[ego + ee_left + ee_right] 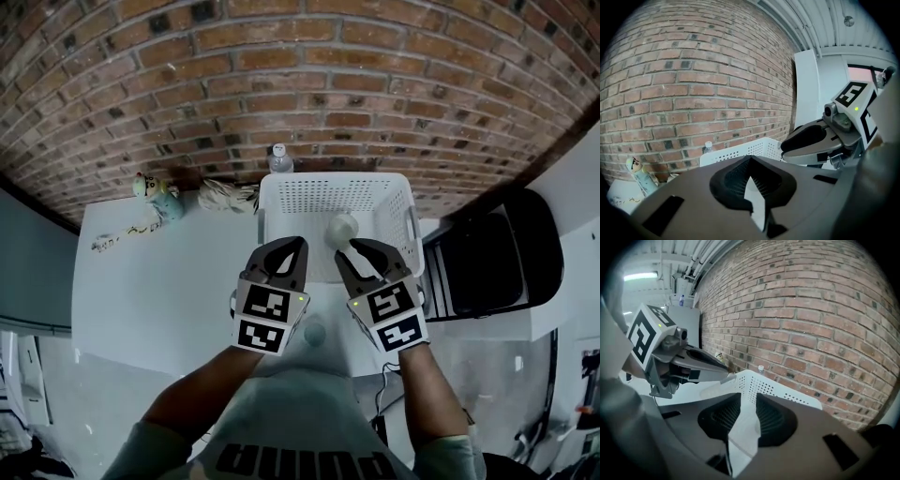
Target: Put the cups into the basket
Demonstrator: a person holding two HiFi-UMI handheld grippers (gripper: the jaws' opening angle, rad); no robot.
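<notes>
White perforated basket (319, 197) holds one pale, roundish cup (342, 228), perhaps tipped. The left gripper (298, 246) has its fingers closed on nothing; the right gripper (349, 249) has them slightly apart, empty.

Perforated white plastic basket (328, 192); rough brick wall (281, 84); smooth matt table (159, 300)

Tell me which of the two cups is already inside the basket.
The pale cup inside the white basket; the other cup sits outside it on the table, nearer the camera.
</notes>
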